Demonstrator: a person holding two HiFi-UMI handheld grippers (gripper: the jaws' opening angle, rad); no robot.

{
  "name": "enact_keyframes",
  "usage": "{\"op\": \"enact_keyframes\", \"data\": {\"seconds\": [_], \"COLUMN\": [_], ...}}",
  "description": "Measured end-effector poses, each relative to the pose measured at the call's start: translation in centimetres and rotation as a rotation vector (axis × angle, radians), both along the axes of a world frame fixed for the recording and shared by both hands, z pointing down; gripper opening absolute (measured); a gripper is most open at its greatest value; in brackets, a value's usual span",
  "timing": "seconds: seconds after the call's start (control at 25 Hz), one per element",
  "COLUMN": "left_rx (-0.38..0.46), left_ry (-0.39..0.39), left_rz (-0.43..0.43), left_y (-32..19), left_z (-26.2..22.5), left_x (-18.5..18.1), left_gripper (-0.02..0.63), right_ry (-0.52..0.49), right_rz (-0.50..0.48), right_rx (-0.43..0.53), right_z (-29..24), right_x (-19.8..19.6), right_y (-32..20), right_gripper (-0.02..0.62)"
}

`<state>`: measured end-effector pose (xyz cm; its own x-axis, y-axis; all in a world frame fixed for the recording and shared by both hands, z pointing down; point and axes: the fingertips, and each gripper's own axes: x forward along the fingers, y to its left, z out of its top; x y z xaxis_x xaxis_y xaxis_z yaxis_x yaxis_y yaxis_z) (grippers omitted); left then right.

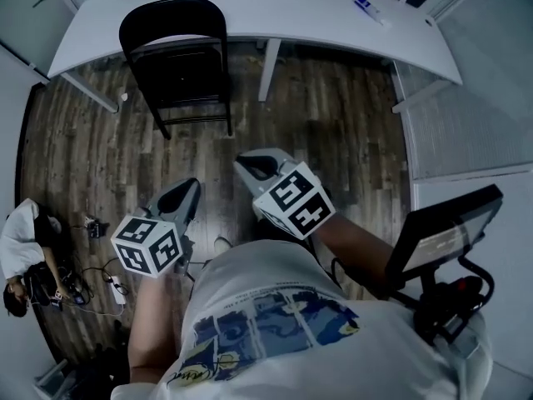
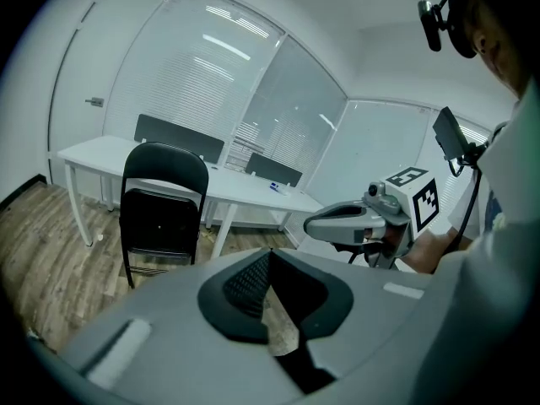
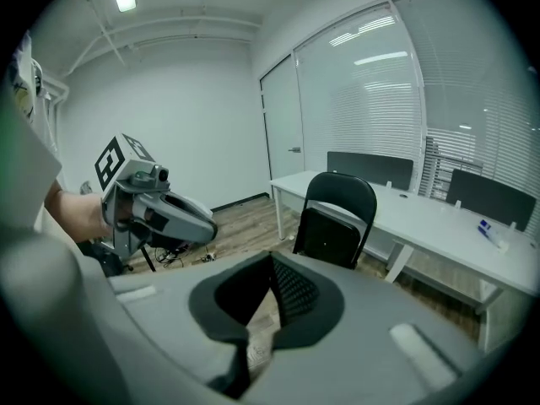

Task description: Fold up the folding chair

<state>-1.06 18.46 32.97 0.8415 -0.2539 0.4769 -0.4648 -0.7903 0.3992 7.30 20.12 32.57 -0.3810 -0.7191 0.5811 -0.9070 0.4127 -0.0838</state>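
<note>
Black and alone of its kind, the chair (image 1: 176, 61) stands upright on the wood-plank floor (image 1: 333, 132), its backrest against the near edge of the one long white table (image 1: 275, 7). On that table are two dark upright panels (image 2: 179, 137) and one small blue-and-white item (image 1: 369, 9). There are two tongs, one in each hand. The left gripper (image 1: 190, 186) has its jaws pressed together with nothing between them, and the right gripper (image 1: 246, 163) is the same: jaws together and empty. They are held side by side over the floor, near each other, both pointed toward the chair. The chair lies ahead of them and well apart from both; neither touches it. From the head view it sits almost straight beyond the left gripper and a little to the left of the right one. One person sits low at the left edge of the floor (image 1: 21, 248), near some cables (image 1: 100, 265). One dark screen on a stand (image 1: 450, 232) is at the right.
</note>
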Motion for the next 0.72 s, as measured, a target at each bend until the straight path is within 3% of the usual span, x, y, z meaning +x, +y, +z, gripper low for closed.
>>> {"op": "enact_keyframes", "data": {"seconds": [0.28,0.72], "left_rx": [0.02,0.0], "left_ry": [0.052,0.036], "left_rz": [0.073,0.113], "left_y": [4.2,4.4], "left_z": [0.0,0.1], "left_x": [-7.8,-7.6], "left_gripper": [0.003,0.003], "right_ry": [0.038,0.031], "right_rz": [0.049,0.076], "right_rx": [0.035,0.03], "right_z": [-0.7,-1.1], "right_x": [-8.8,-8.7], "right_y": [4.9,5.0], "right_gripper": [0.003,0.003]}}
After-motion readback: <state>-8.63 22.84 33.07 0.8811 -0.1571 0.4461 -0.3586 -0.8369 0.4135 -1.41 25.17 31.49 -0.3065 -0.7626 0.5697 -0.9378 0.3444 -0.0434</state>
